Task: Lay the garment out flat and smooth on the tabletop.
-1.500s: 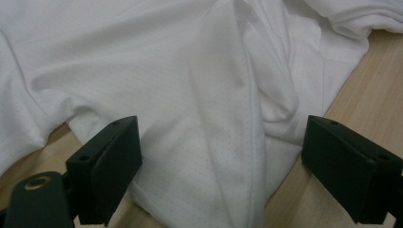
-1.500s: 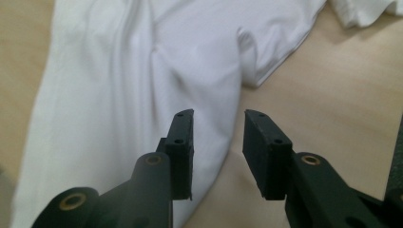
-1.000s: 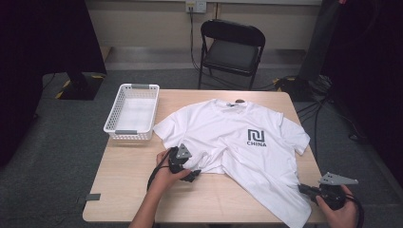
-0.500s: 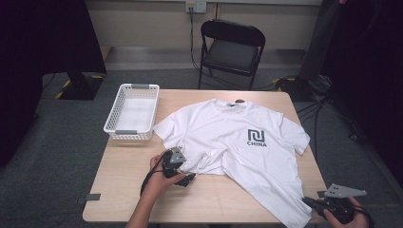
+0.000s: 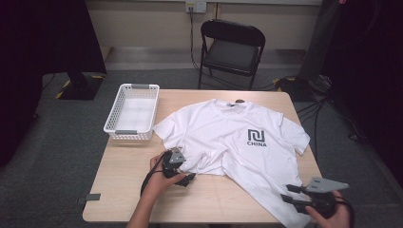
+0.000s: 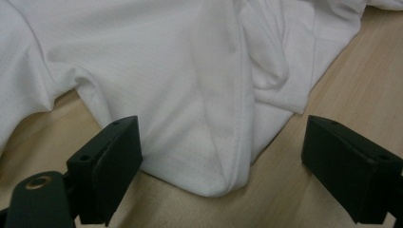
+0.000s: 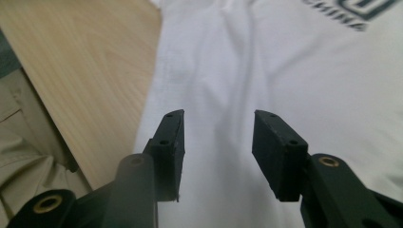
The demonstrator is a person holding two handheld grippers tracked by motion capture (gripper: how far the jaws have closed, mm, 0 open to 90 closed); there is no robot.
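Observation:
A white T-shirt (image 5: 237, 142) with a dark "CHINA" print lies spread on the wooden table (image 5: 128, 161), its lower hem reaching the front right edge. My left gripper (image 5: 186, 168) rests at the shirt's bunched left hem. In the left gripper view it (image 6: 223, 137) is open wide, with a folded corner of the shirt (image 6: 166, 71) lying loose between the jaws. My right gripper (image 5: 286, 193) hovers at the front right corner. Its jaws (image 7: 218, 128) have just been opening and stand apart above the shirt (image 7: 285, 61), gripping nothing.
A white plastic basket (image 5: 133, 111) stands at the table's back left. A black folding chair (image 5: 230, 47) is behind the table, with cables on the floor to the right. Bare wood (image 7: 85, 61) runs left of the hem, and beige fabric (image 7: 19, 156) shows past the table edge.
The right gripper's jaws have gone from shut to apart, and that hand has shifted slightly left and up over the hem. The left hand has hardly moved.

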